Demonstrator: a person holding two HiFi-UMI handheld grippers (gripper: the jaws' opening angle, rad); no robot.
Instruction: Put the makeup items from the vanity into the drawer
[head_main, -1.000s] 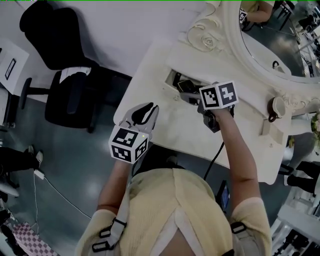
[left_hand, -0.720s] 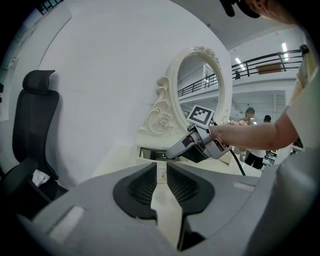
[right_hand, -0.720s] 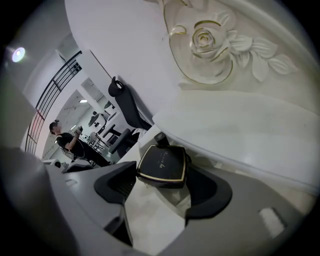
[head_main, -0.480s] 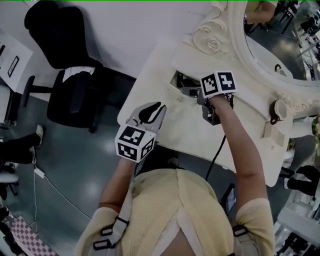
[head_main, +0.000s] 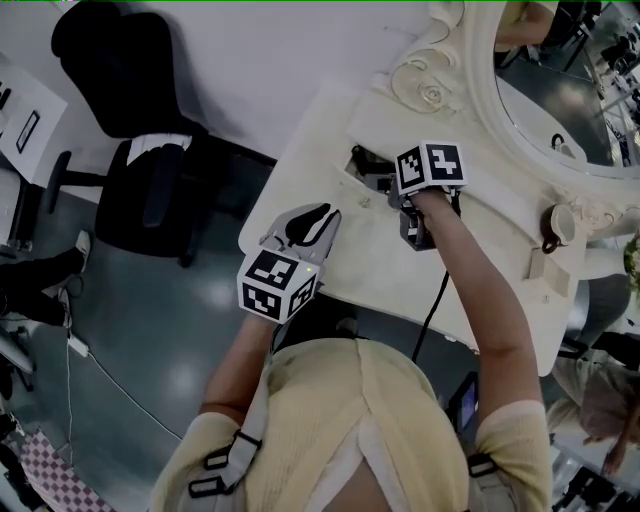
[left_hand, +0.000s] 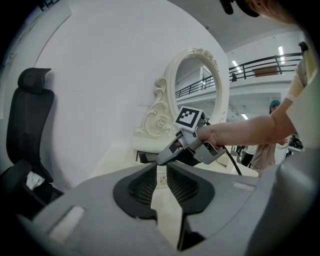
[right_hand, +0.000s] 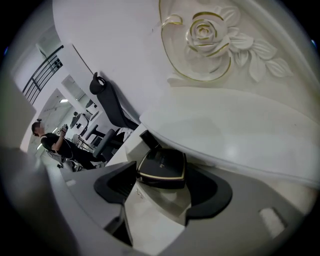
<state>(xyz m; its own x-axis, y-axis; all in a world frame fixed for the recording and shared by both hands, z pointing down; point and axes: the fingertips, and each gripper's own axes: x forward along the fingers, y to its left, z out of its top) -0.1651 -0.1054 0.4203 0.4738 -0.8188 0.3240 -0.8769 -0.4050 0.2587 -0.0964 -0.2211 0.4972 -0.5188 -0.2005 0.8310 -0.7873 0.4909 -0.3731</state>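
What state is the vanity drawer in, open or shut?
Open: the drawer is pulled out, a dark item inside, the right gripper holds a black compact over it.

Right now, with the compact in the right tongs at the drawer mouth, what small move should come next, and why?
Probably ease the right tongs a little further into the drawer, then open them. The black compact is clamped between the pads right at the drawer's opening and seemingly not yet set down inside. The left tongs hang empty, well clear of it.
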